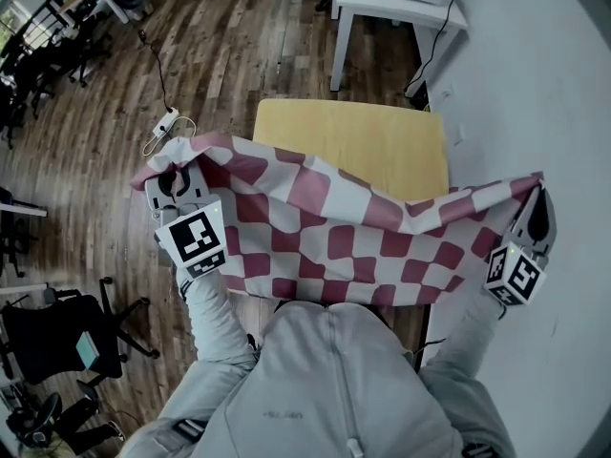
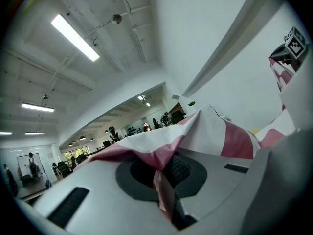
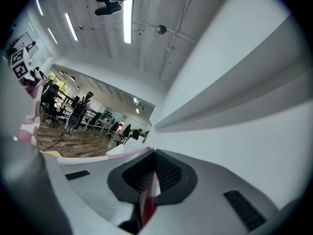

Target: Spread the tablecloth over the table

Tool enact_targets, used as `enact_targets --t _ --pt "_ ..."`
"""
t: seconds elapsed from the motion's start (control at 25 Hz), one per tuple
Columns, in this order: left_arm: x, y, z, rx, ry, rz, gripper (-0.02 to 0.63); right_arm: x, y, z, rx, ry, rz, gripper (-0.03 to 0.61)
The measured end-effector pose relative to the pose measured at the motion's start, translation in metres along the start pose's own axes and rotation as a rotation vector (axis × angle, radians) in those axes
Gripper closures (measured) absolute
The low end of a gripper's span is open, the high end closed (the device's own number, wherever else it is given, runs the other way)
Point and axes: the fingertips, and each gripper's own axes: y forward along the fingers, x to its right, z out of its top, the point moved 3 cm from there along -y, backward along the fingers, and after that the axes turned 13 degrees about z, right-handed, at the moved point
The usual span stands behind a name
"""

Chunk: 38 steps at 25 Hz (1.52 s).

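A red-and-white checked tablecloth (image 1: 334, 227) hangs stretched between my two grippers above the near half of a small yellow table (image 1: 382, 141). My left gripper (image 1: 170, 181) is shut on the cloth's left corner, beyond the table's left edge. My right gripper (image 1: 537, 198) is shut on the right corner, past the table's right edge. In the left gripper view the tablecloth (image 2: 215, 133) bunches over the left gripper (image 2: 164, 175), pinched between the pads. In the right gripper view a strip of tablecloth (image 3: 149, 197) is clamped in the right gripper (image 3: 152, 175). The cloth hides the table's near edge.
A white desk (image 1: 396, 3) stands beyond the table at the top. A power strip with cable (image 1: 164, 122) lies on the wooden floor at the left. Office chairs (image 1: 67, 337) stand at the lower left. A white wall or floor area (image 1: 563, 113) lies to the right.
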Motion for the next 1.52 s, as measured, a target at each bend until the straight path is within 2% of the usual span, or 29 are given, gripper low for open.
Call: enact_targets --t 0.16,0.52,0.76,1.16,1.52 --pt "0.006 0.001 0.002 -0.001 0.005 0.008 0.584 0.002 0.004 -0.005 -0.005 -0.005 0.015 0.558" --pt "0.03 0.042 0.01 -0.002 0.009 0.005 0.584 0.003 0.047 -0.016 -0.026 -0.056 0.04 0.558" --pt "0.037 0.086 0.012 0.019 0.043 0.002 0.584 0.015 0.09 -0.02 -0.025 -0.085 0.03 0.558" --pt "0.064 0.142 0.009 0.033 0.113 0.002 0.584 0.02 0.167 -0.035 -0.02 -0.141 0.065 0.557" --pt "0.064 0.208 -0.002 0.029 0.154 0.02 0.584 0.022 0.238 -0.046 -0.02 -0.157 0.068 0.558"
